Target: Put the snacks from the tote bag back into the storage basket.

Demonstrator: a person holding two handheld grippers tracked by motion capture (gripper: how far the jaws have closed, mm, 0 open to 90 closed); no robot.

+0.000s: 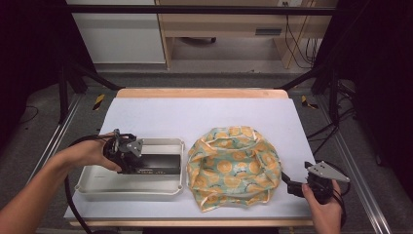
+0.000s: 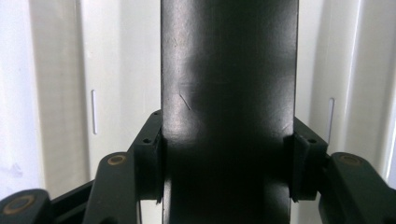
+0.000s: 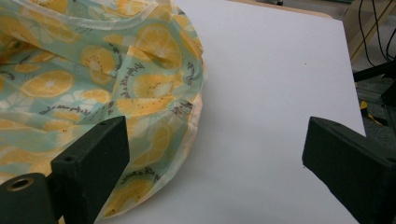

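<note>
Two grippers at your table, one gripping, one empty.
Your left gripper [image 1: 130, 157] clamps the black box [image 2: 229, 93] inside the white tray [image 1: 97, 187]; your right gripper [image 3: 215, 163] gapes beside the orange-print cloth [image 1: 234, 165].

A pale wooden cabinet [image 1: 221, 22] stands on the floor at the upper centre, black cables [image 1: 298, 41] hang at its right, and yellow-black tape marks [image 1: 99, 101] lie at middle left.

Bare table [image 1: 160, 114] lies open behind the tray [image 1: 92, 187] and the crumpled cloth [image 1: 234, 165].
</note>
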